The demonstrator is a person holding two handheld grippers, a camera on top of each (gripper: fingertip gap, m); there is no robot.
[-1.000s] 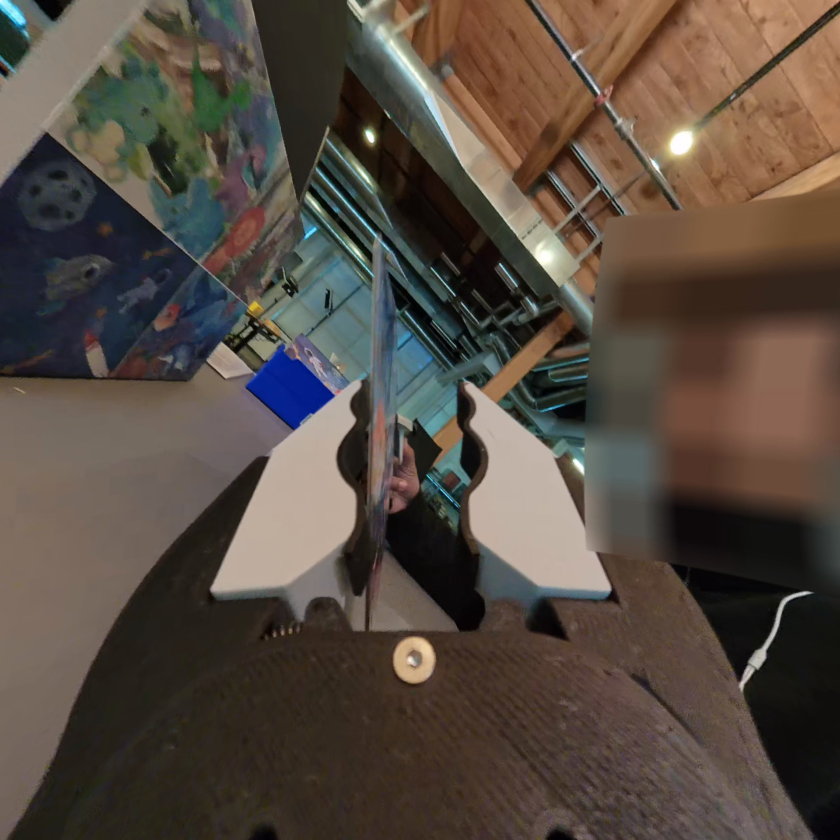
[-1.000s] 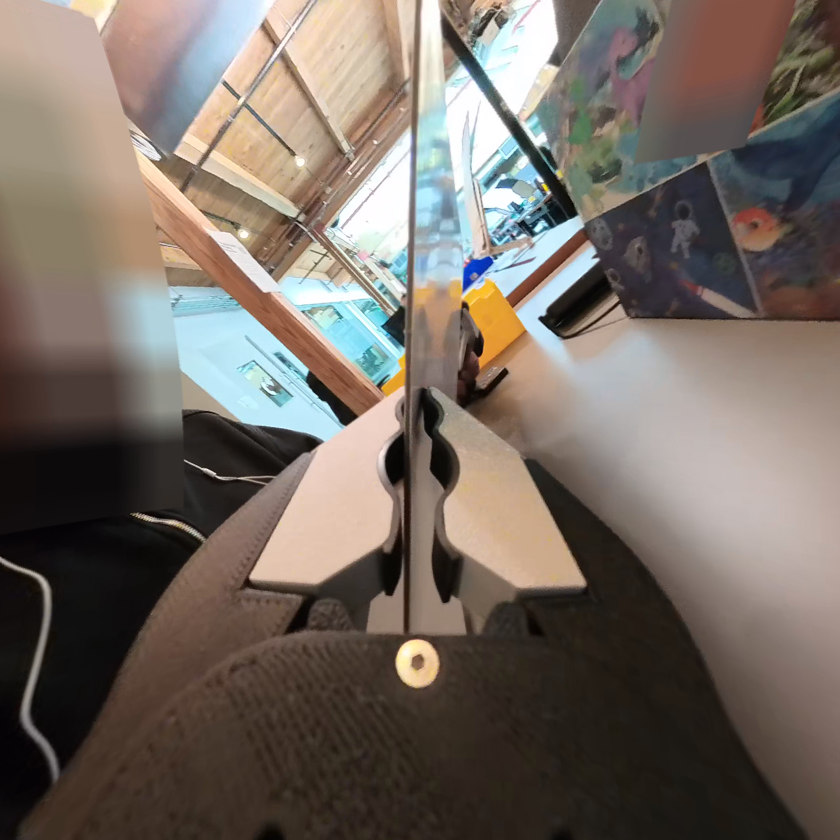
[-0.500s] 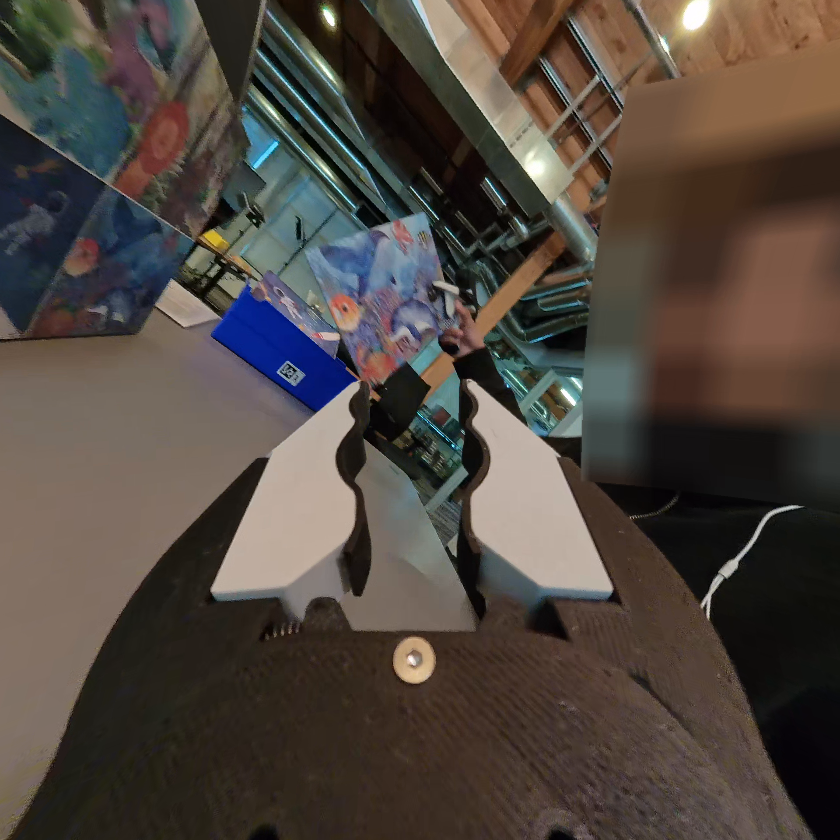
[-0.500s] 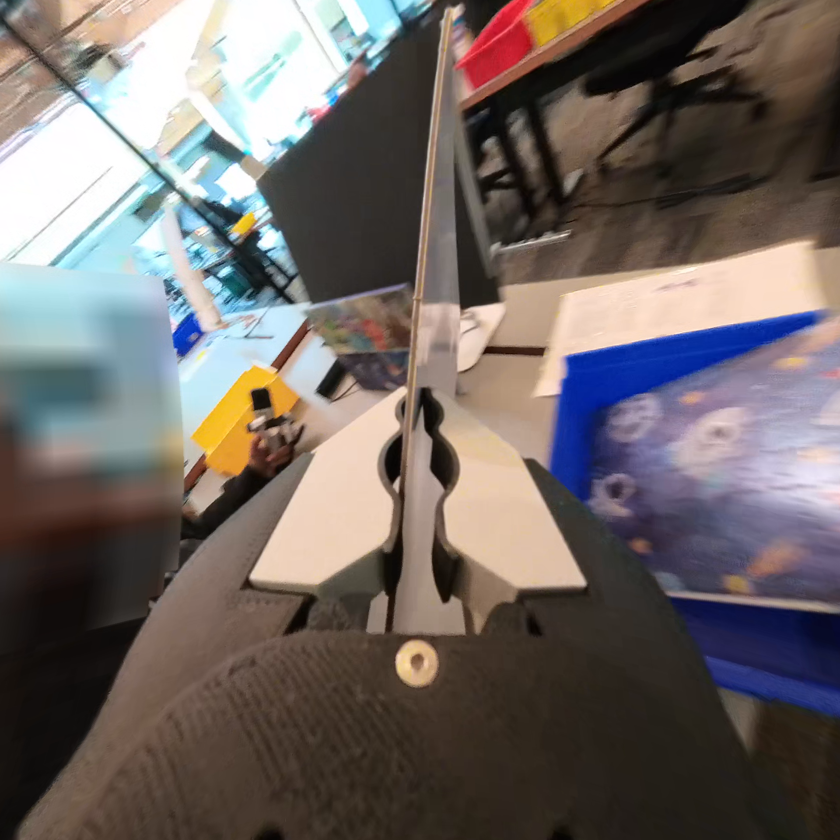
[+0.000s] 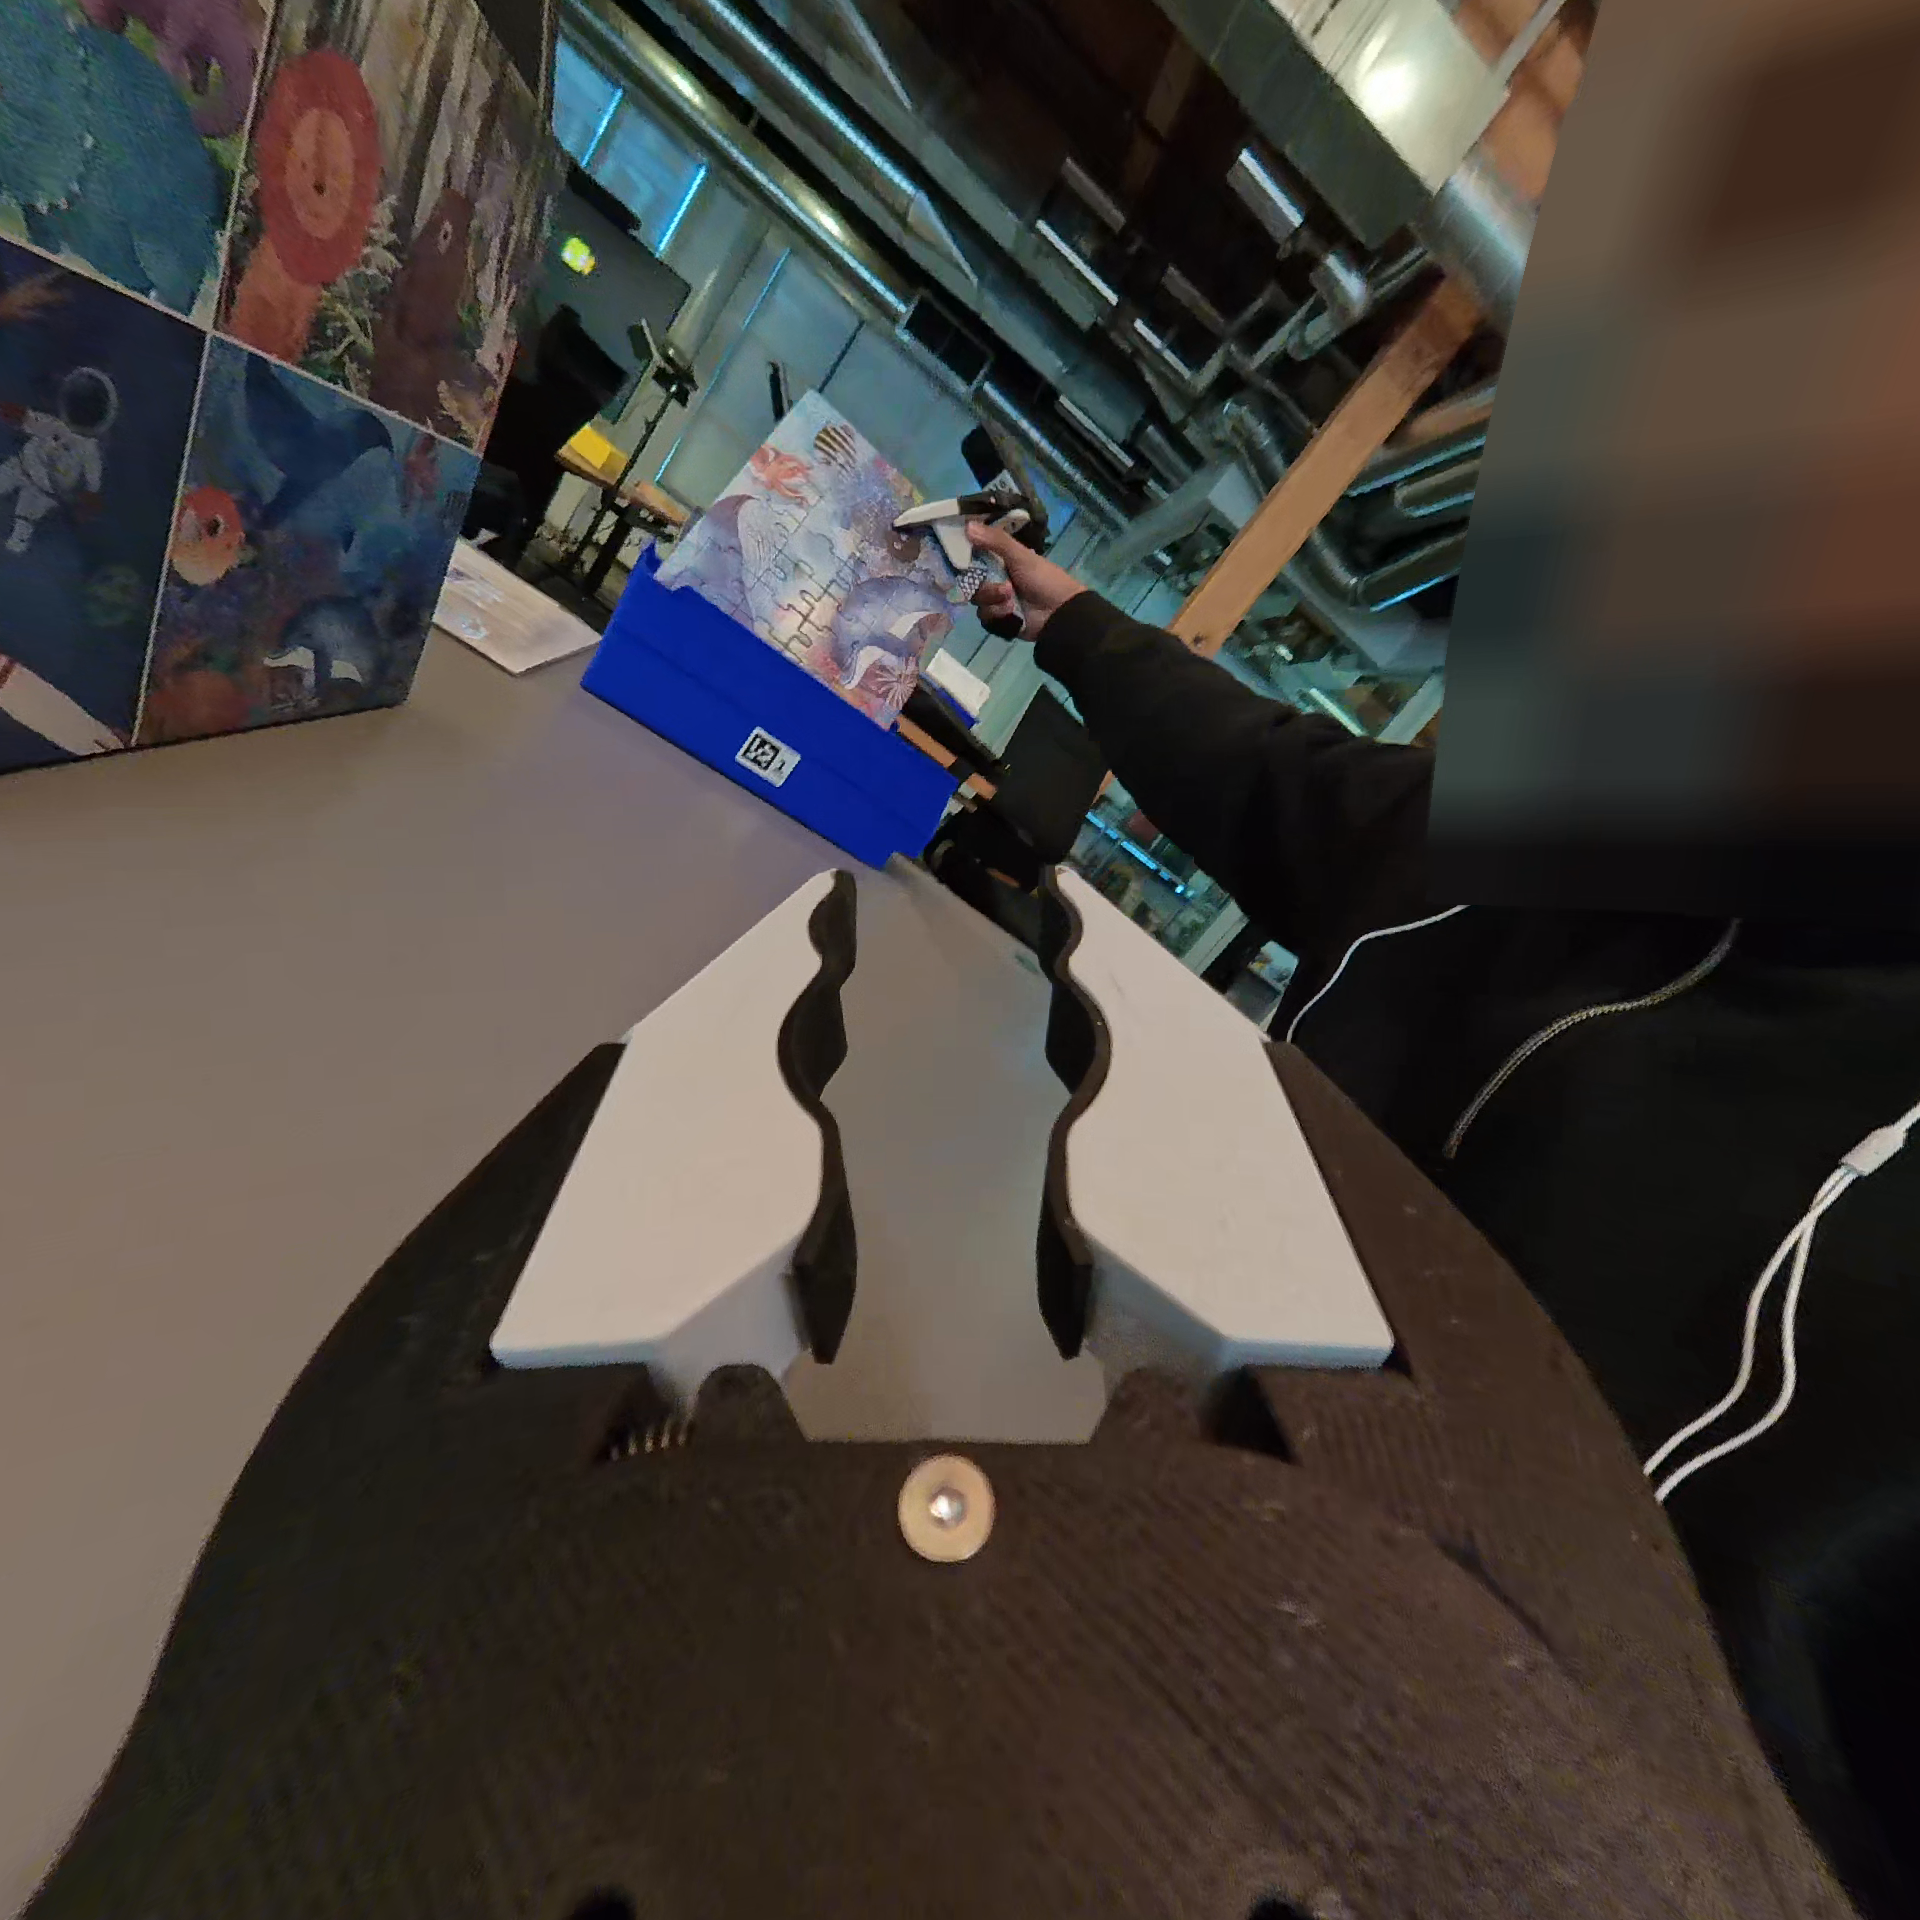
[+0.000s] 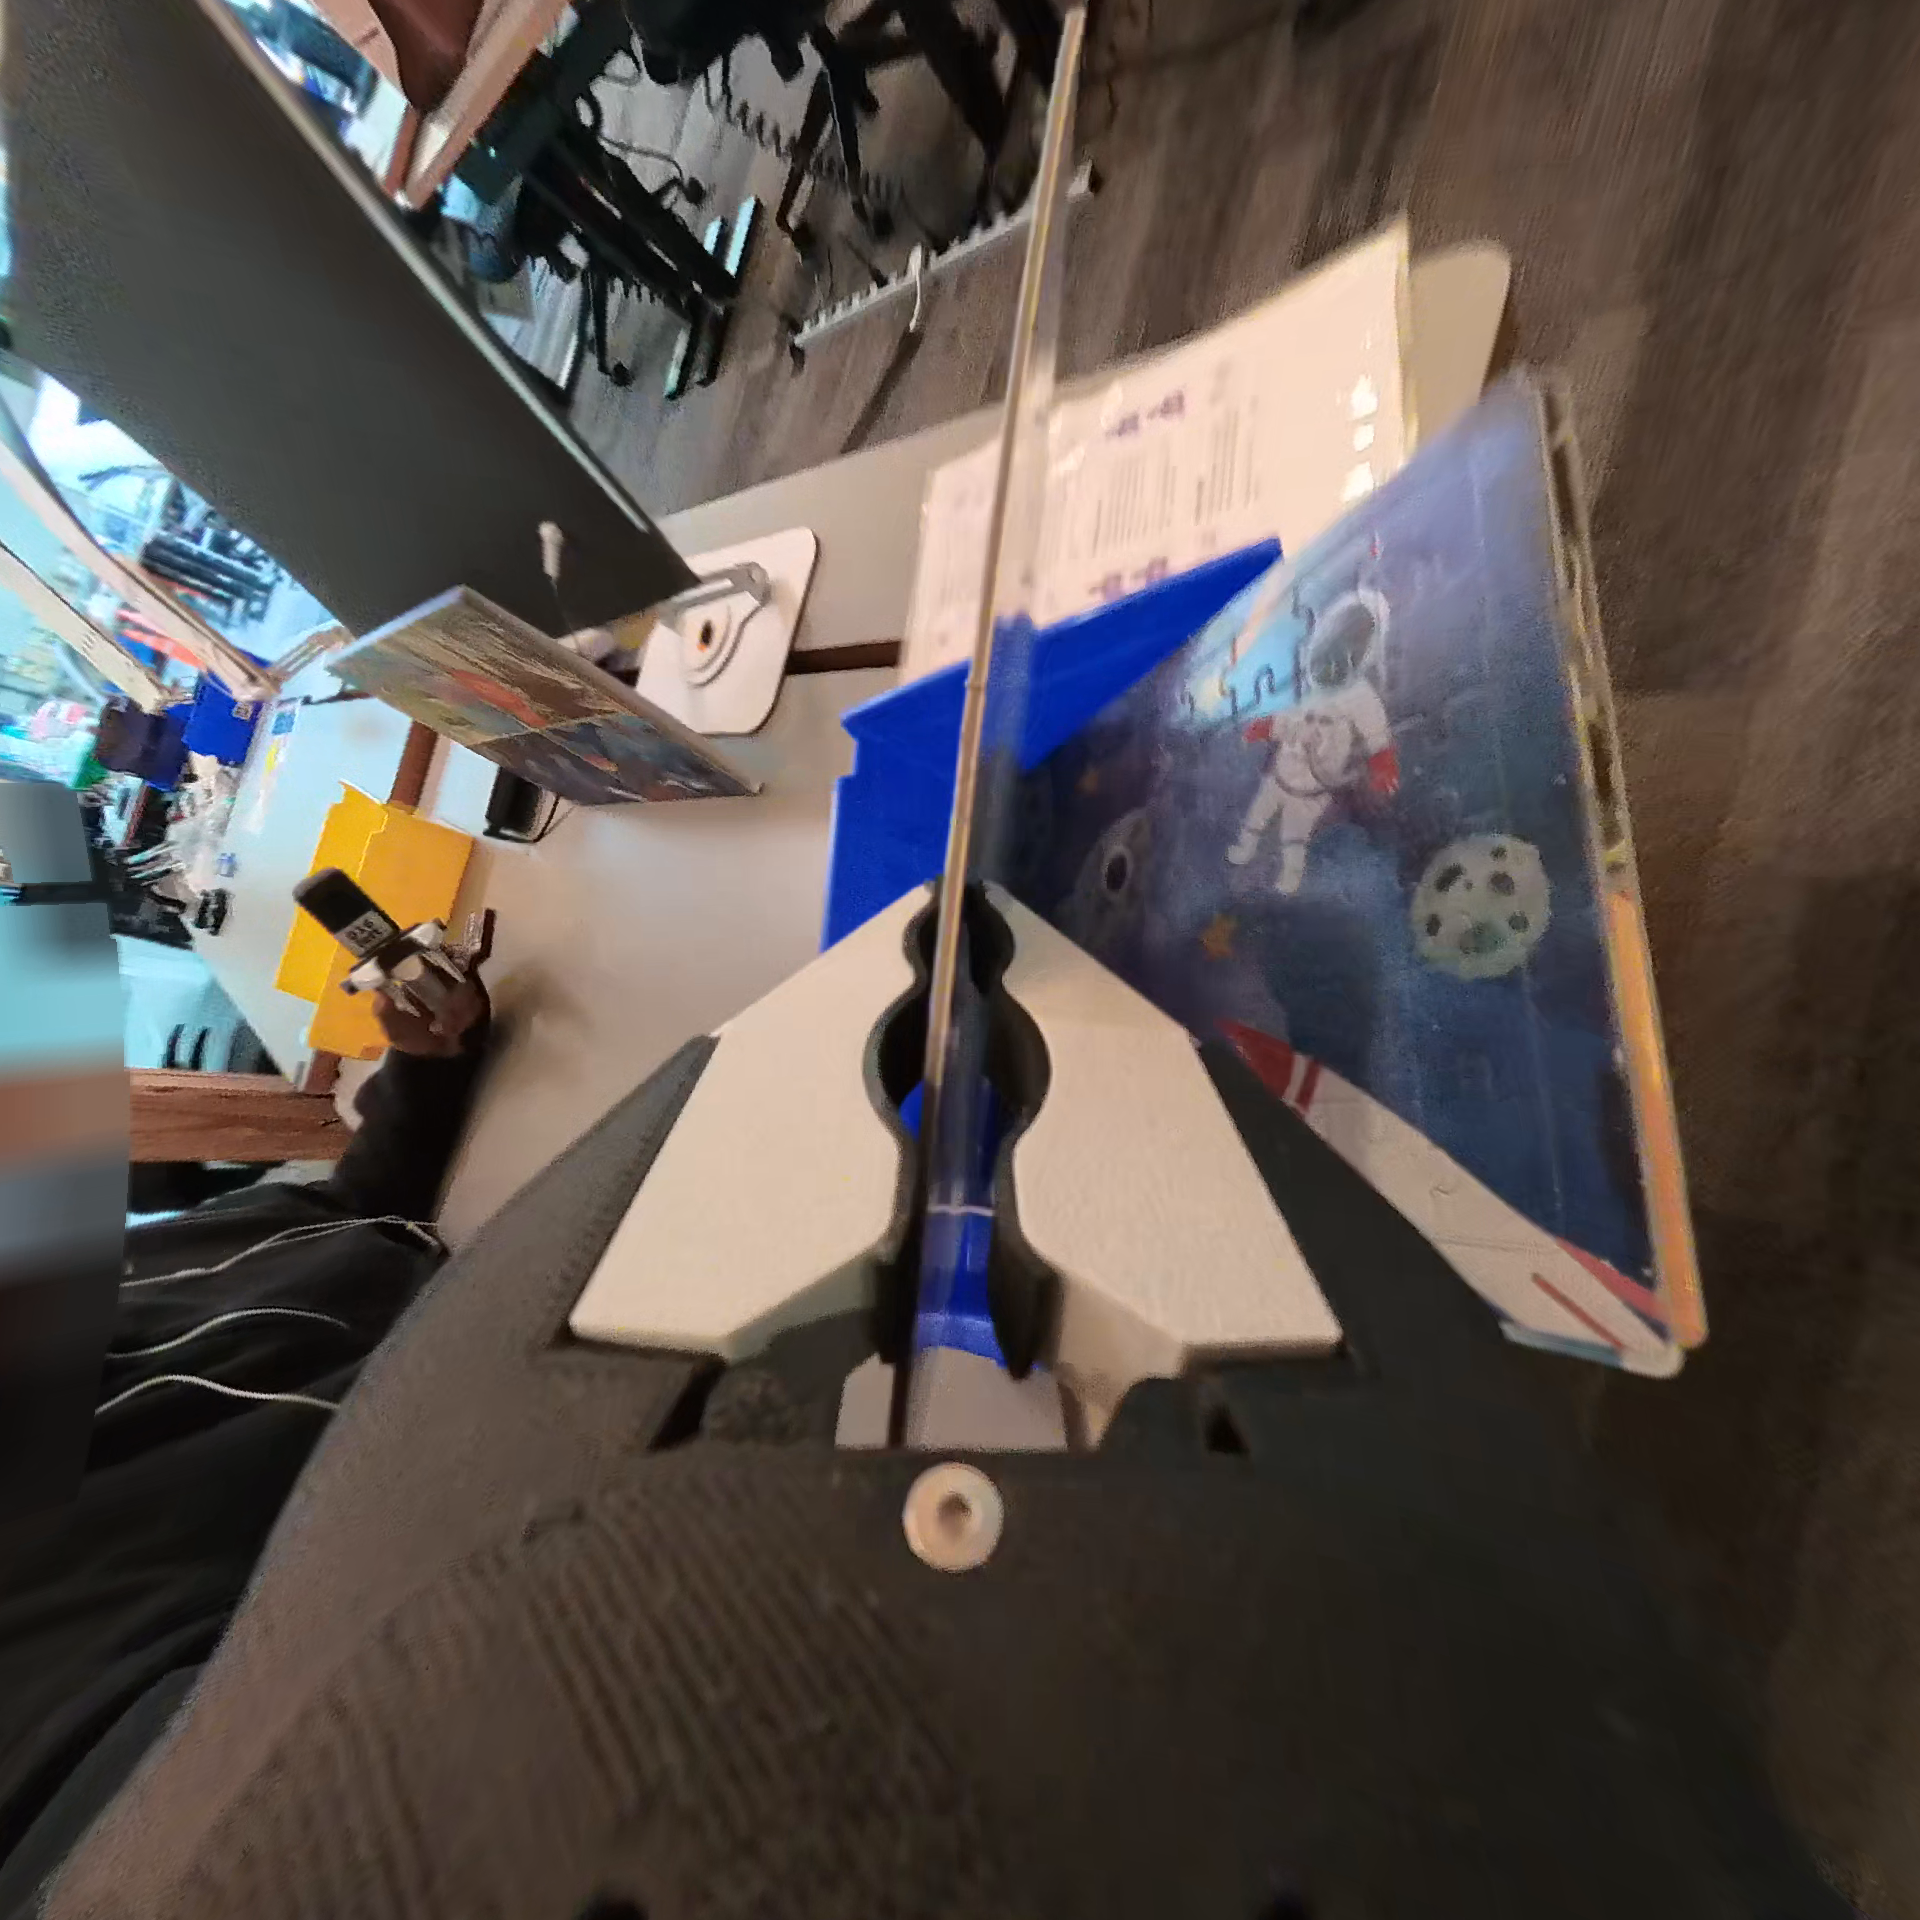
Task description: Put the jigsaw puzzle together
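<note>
My right gripper (image 6: 956,896) is shut on the edge of a thin puzzle board (image 6: 1003,582), seen edge-on and running up out of the jaws. In the left wrist view the same board (image 5: 821,592) shows a sea picture with jigsaw cuts, and the right gripper (image 5: 940,525) holds it tilted over a blue bin (image 5: 769,717). A space puzzle with an astronaut (image 6: 1351,883), in a clear frame, leans in that blue bin (image 6: 894,758). My left gripper (image 5: 945,896) is open and empty, low over the grey table (image 5: 260,987). It also shows far off in the right wrist view (image 6: 416,951).
A tall box printed with puzzle pictures (image 5: 208,416) stands on the table at the left and also shows in the right wrist view (image 6: 540,707). A paper sheet (image 6: 1195,468) lies behind the blue bin. A yellow bin (image 6: 364,925) and a monitor stand base (image 6: 727,634) are farther off. The grippers' ends are close to 70 cm from one another.
The board was between my left gripper's fingers a second ago. My left gripper is off it and has dropped towards the table. My right gripper has carried the board over to the blue bin.
</note>
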